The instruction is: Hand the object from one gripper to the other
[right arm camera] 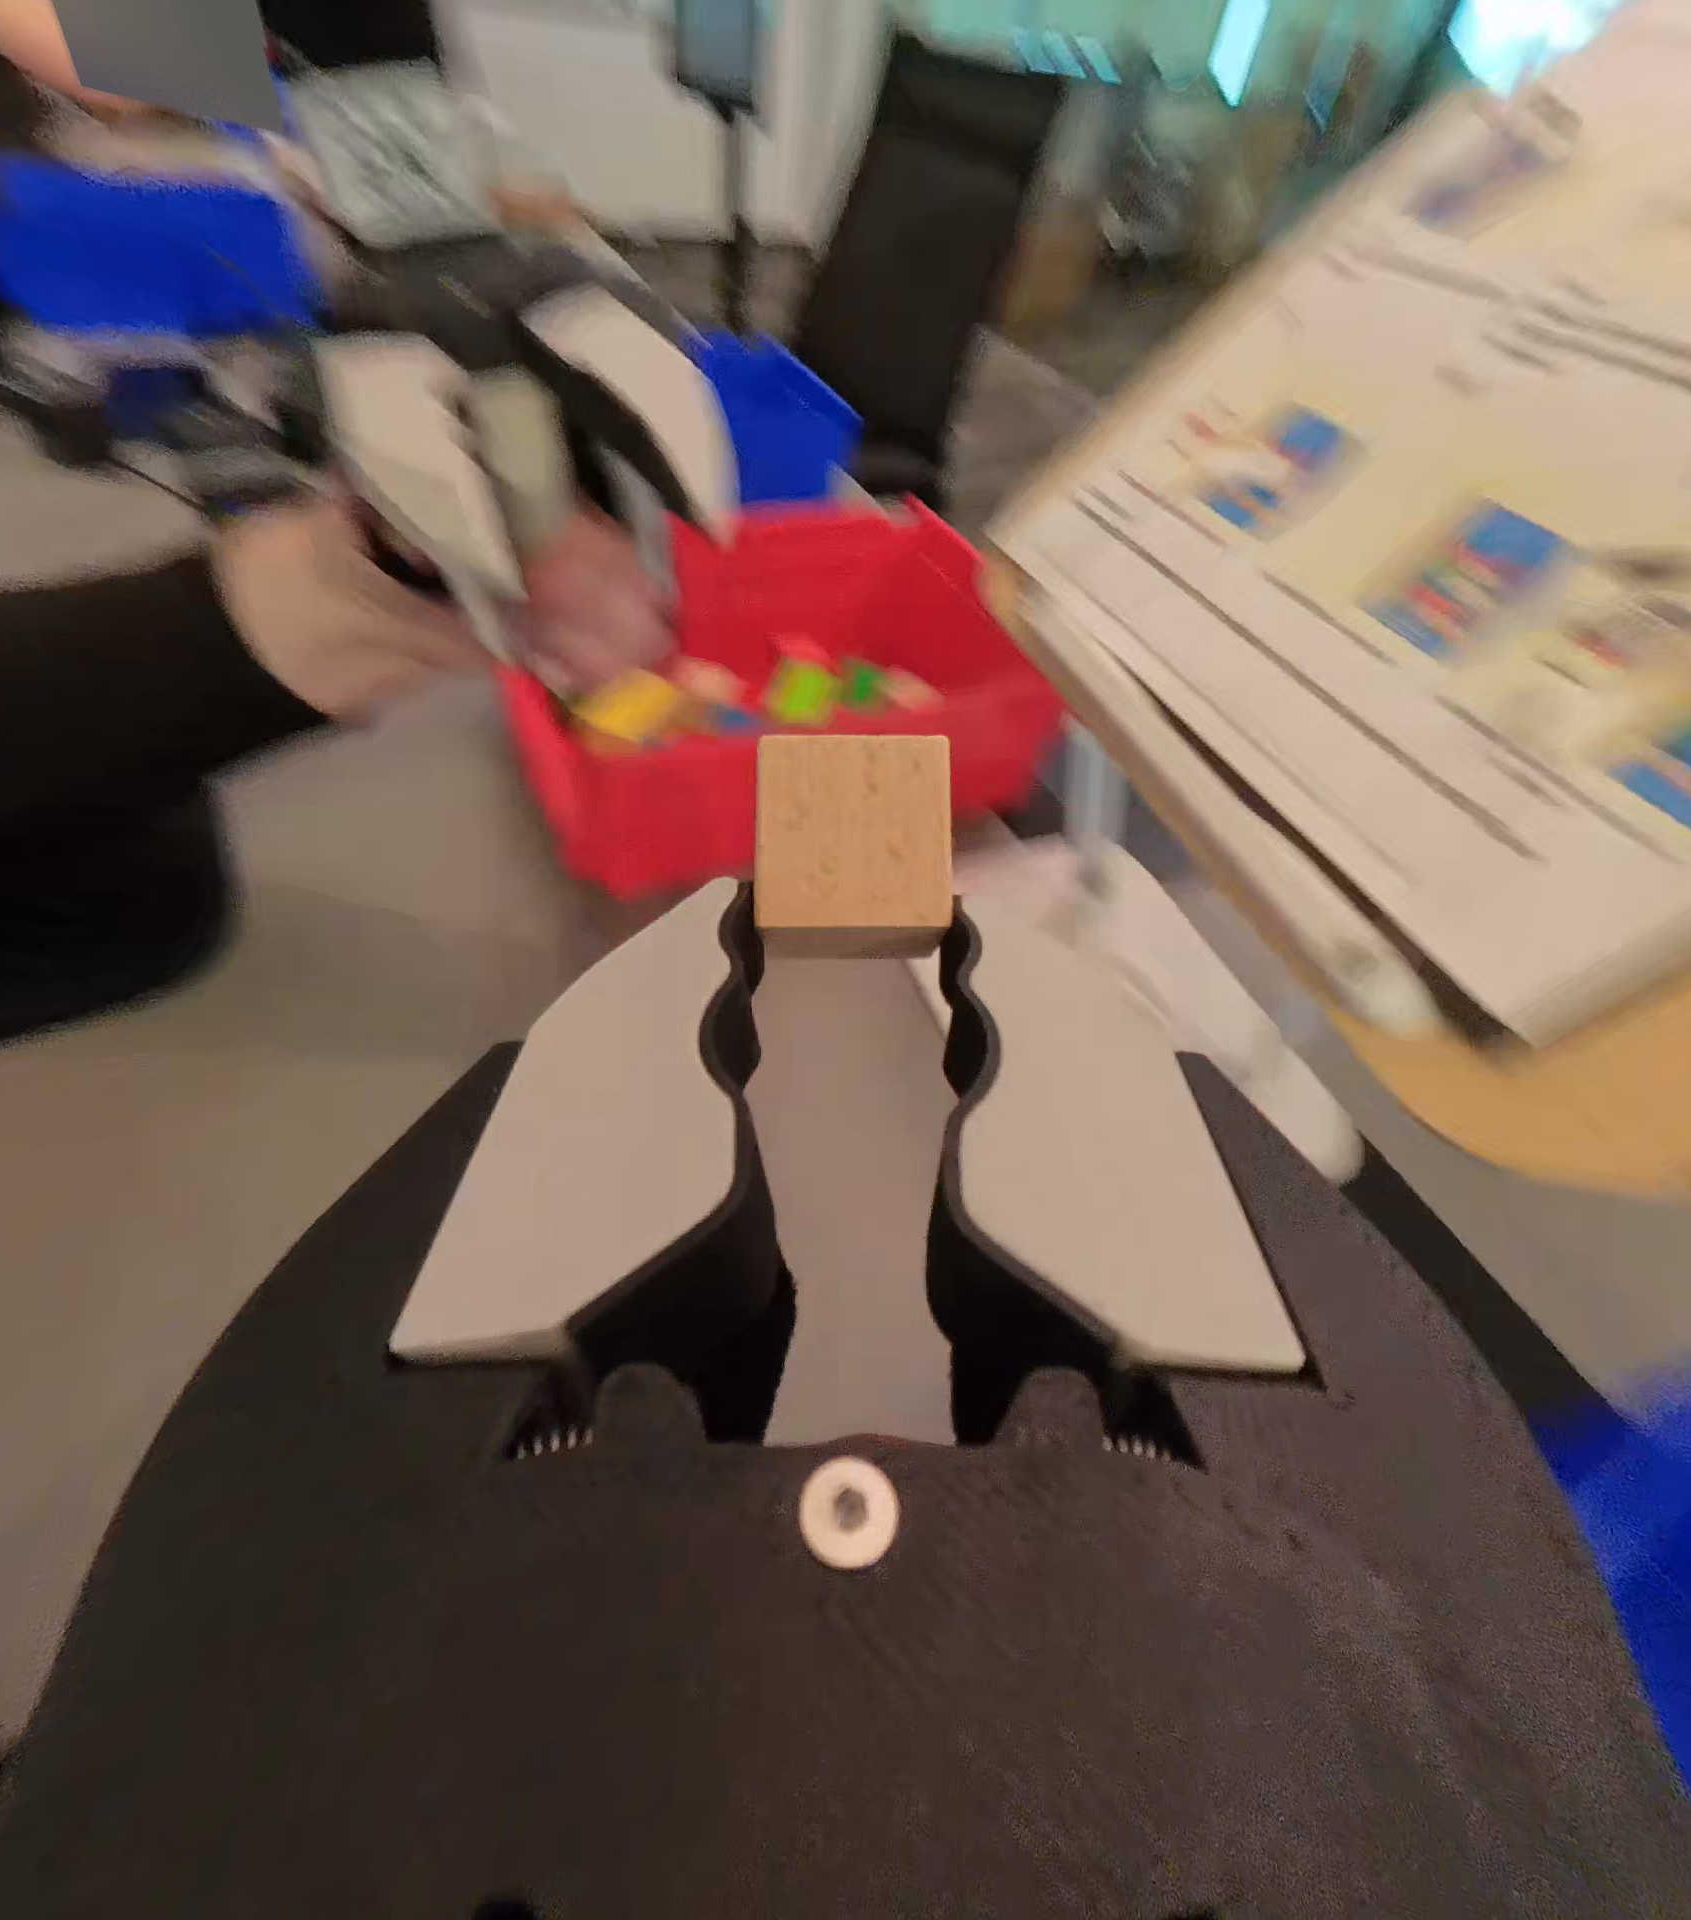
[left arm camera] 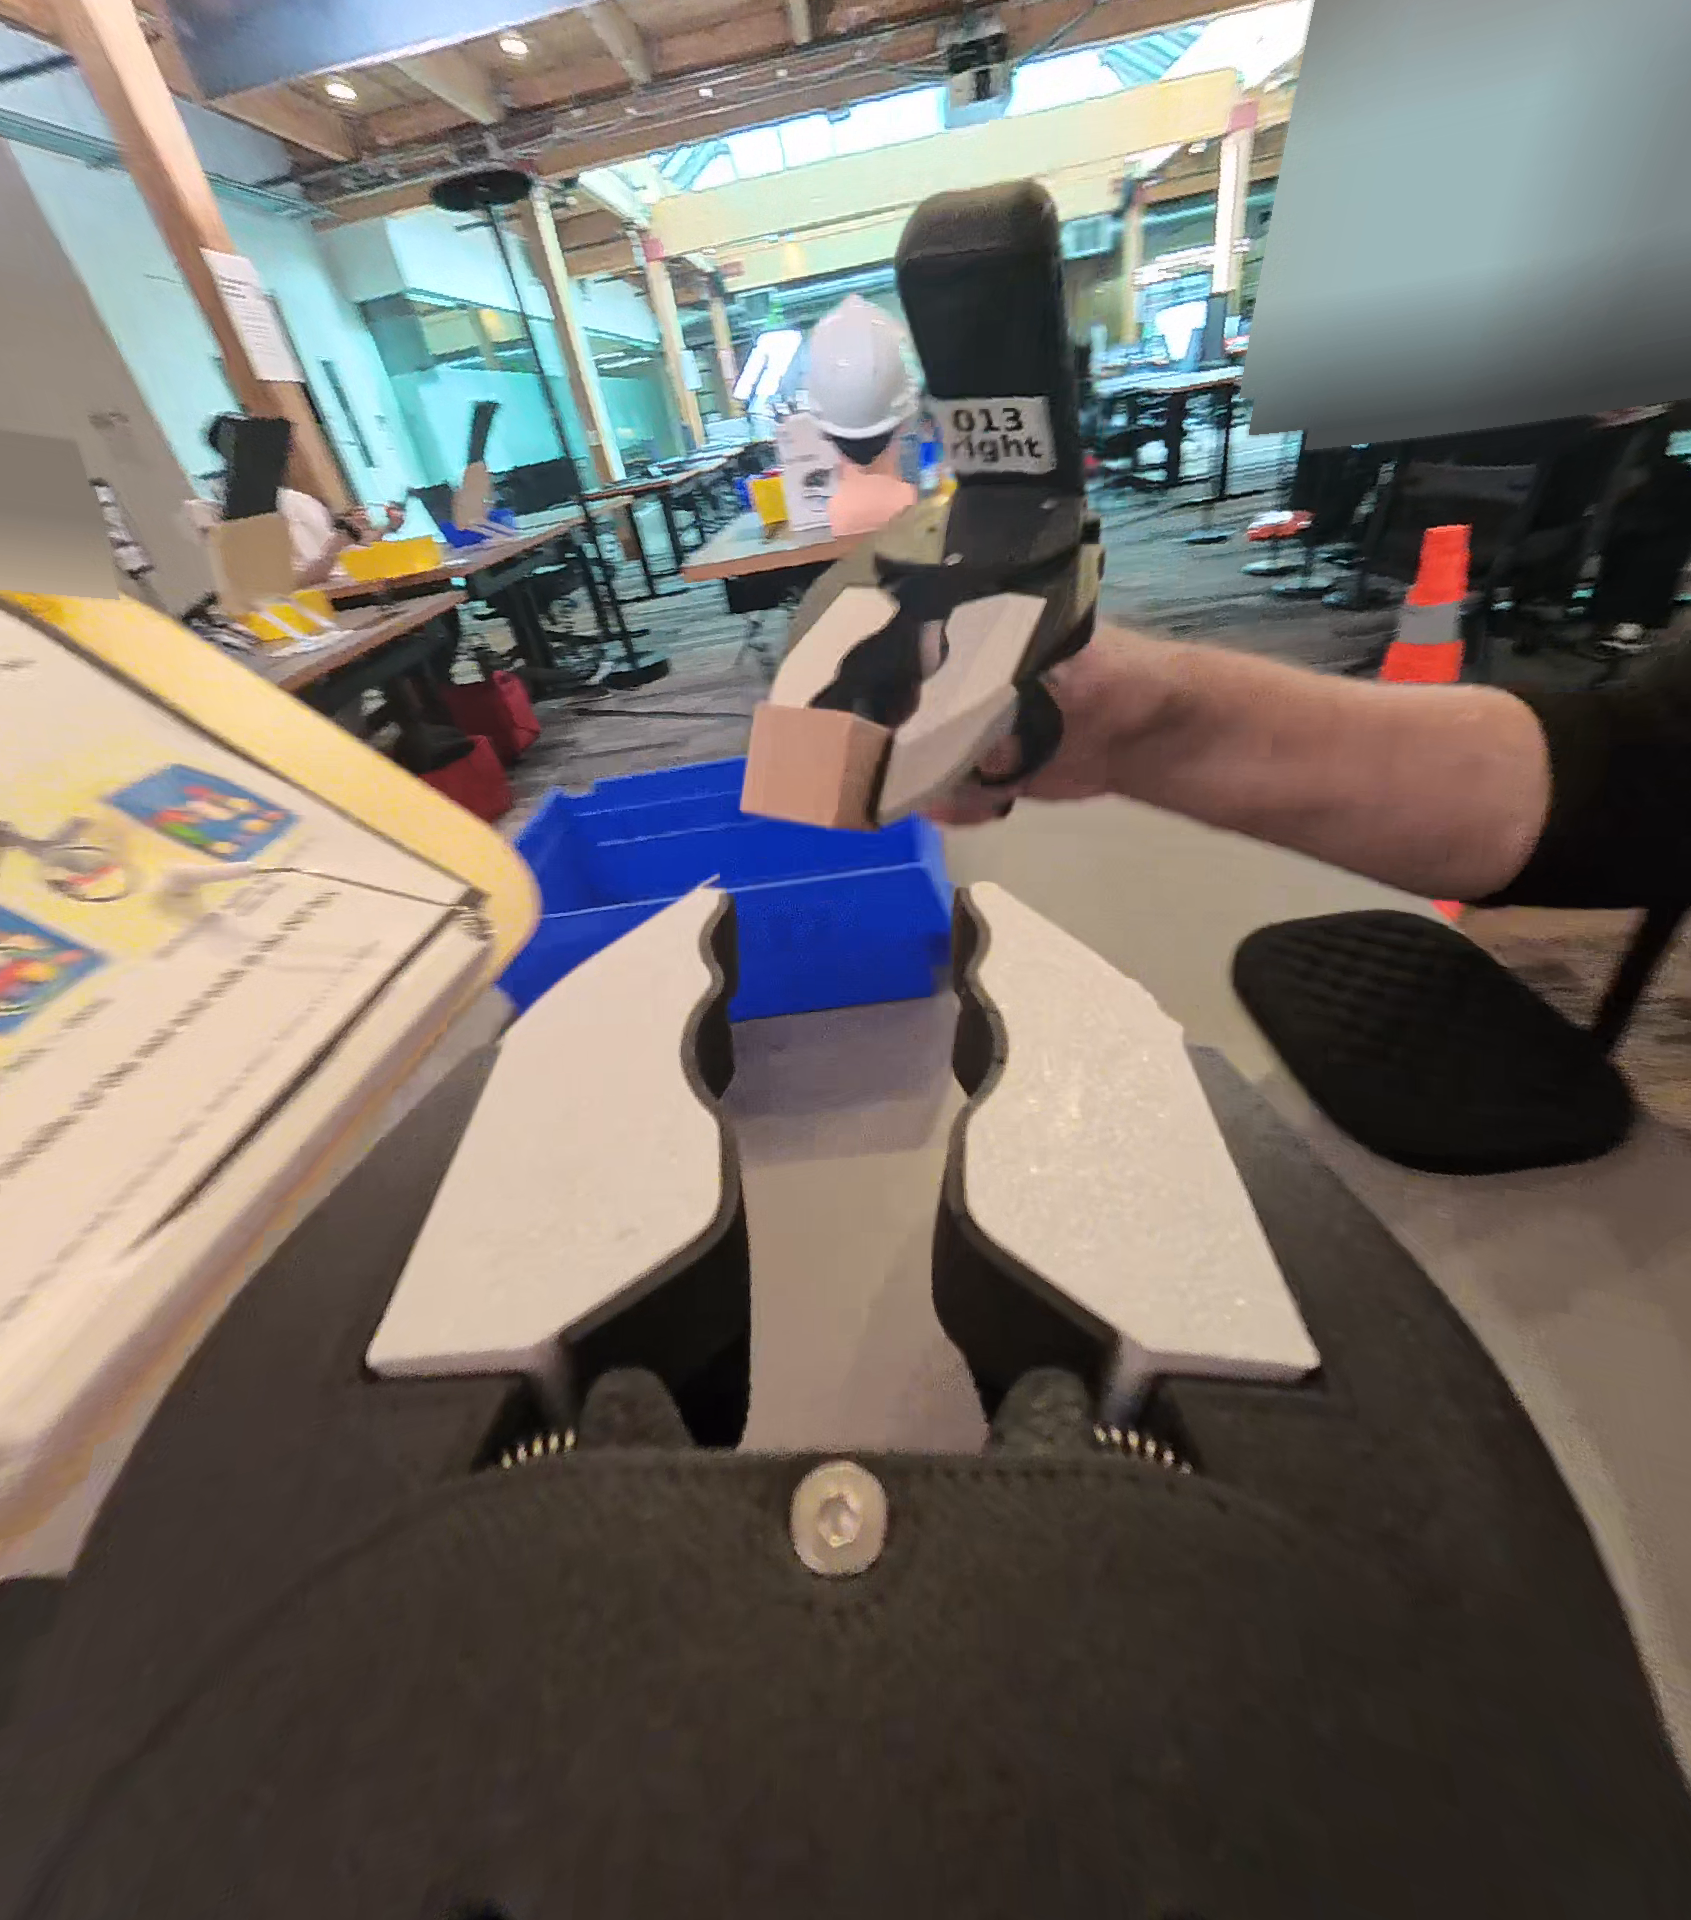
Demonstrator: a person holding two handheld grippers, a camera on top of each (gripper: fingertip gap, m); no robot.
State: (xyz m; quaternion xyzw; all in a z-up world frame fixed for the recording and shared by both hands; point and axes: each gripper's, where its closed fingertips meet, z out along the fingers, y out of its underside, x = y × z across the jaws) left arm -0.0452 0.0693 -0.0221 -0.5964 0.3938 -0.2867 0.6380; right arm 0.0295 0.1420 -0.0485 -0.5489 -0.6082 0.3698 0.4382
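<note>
Wooden cube (right arm camera: 853, 831) sits pinched at the right claw's (right arm camera: 851, 914) fingertips.

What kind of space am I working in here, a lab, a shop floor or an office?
Most likely an open-plan workshop or lab in a converted industrial hall: exposed timber ceiling beams, long rows of work tables, an orange traffic cone and plastic parts bins like the blue bin.

My bench sits in a big open workshop hall — exposed timber beams (left arm camera: 612, 94) and posts overhead, long rows of worktables (left arm camera: 467, 582) running back. An orange traffic cone (left arm camera: 1433, 608) on the floor, a white hard hat (left arm camera: 856, 369) on a dummy head, parts bins — blue (left arm camera: 768, 883), red (right arm camera: 820, 665) — beside me.
</note>
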